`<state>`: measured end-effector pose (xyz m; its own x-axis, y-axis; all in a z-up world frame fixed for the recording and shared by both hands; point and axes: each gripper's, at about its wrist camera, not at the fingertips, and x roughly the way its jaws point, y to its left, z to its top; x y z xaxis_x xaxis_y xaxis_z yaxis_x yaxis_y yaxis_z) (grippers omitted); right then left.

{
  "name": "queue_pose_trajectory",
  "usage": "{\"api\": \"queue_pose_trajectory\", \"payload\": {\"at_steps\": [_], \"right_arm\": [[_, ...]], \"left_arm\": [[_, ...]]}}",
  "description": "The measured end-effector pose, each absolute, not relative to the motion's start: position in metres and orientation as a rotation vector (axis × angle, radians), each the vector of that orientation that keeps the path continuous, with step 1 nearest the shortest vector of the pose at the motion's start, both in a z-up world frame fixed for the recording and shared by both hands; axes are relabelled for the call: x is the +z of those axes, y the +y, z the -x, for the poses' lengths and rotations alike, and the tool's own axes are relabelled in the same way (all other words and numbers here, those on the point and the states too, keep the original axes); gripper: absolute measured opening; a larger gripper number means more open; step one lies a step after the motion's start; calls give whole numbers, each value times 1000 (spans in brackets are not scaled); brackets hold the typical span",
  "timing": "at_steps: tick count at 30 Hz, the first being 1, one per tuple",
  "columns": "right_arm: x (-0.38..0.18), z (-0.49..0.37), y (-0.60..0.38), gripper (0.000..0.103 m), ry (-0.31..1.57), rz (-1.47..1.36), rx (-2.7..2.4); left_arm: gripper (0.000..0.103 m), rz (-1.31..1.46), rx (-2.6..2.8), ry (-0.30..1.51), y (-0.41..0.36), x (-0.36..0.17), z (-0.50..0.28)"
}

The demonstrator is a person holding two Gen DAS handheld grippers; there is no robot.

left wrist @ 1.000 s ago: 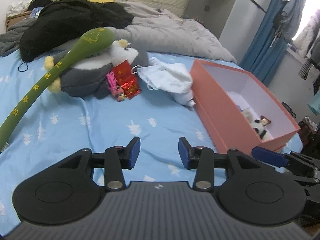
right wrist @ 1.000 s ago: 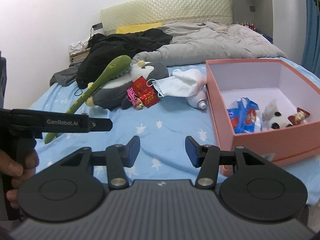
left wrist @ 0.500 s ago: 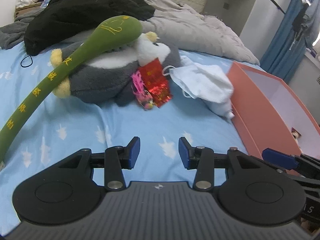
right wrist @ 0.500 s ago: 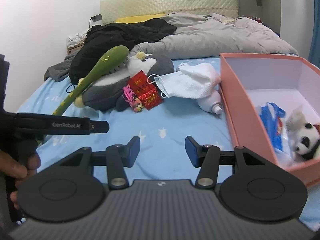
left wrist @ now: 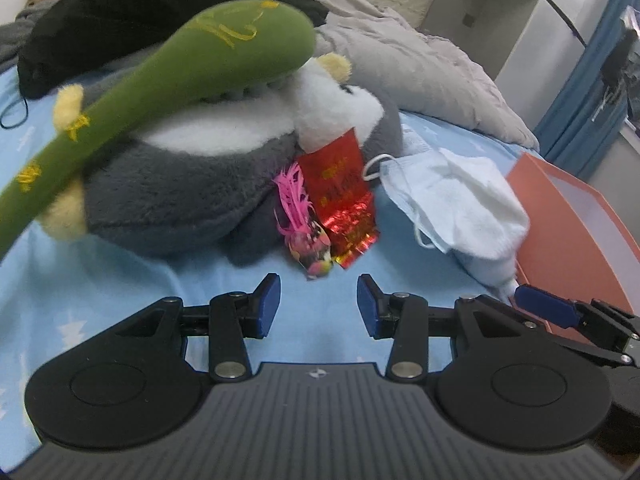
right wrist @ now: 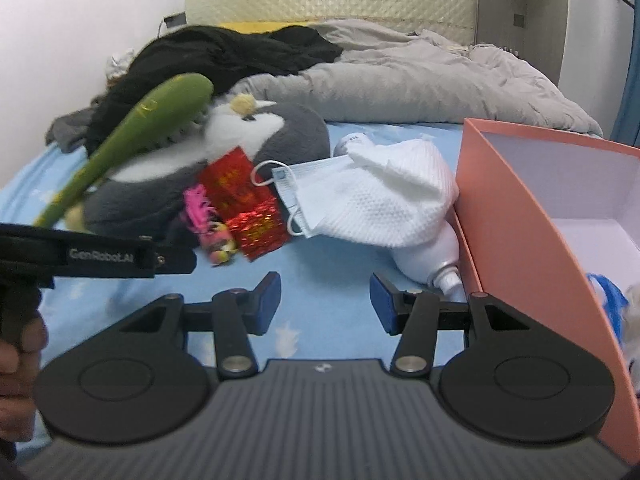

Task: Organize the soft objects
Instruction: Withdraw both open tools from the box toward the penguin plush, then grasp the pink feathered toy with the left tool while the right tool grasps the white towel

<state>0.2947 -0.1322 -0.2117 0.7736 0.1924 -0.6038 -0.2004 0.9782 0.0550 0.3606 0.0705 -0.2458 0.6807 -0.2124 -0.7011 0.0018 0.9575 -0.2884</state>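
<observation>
Left gripper [left wrist: 318,300] fingers spread, empty, just short of pink tassel [left wrist: 298,210] and red packet [left wrist: 340,184] on the bed [left wrist: 120,280]. Right gripper [right wrist: 325,300] fingers likewise apart, empty. Grey penguin plush [left wrist: 180,184] behind, green plush stick [left wrist: 160,72] across it. Orange box [right wrist: 516,216] right.

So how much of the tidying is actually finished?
Barely started. A blue packet already lies in the pink box. Nothing is in hand: the left gripper and right gripper are open. The penguin plush, green plush stick, face mask and white cloth remain on the bed.
</observation>
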Motion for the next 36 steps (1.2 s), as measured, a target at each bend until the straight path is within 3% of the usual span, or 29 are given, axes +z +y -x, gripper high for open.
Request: {"api": "queue_pose_trajectory", "payload": {"at_steps": [14, 18, 19, 20, 25, 36], "right_arm": [[-240, -335, -91, 51, 549, 538, 215], [-240, -337, -93, 30, 557, 530, 248], [-239, -336, -94, 17, 563, 525, 252], [-238, -335, -95, 11, 568, 517, 254], [-230, -325, -99, 5, 558, 495, 257], [-197, -281, -108, 5, 518, 479, 250]], "left_arm": [[48, 346, -87, 806, 67, -280, -403], [33, 331, -86, 795, 64, -281, -409], [33, 327, -85, 794, 64, -281, -409], [33, 328, -86, 790, 64, -280, -409], [33, 316, -84, 772, 62, -271, -403], [33, 307, -101, 751, 56, -231, -354]]}}
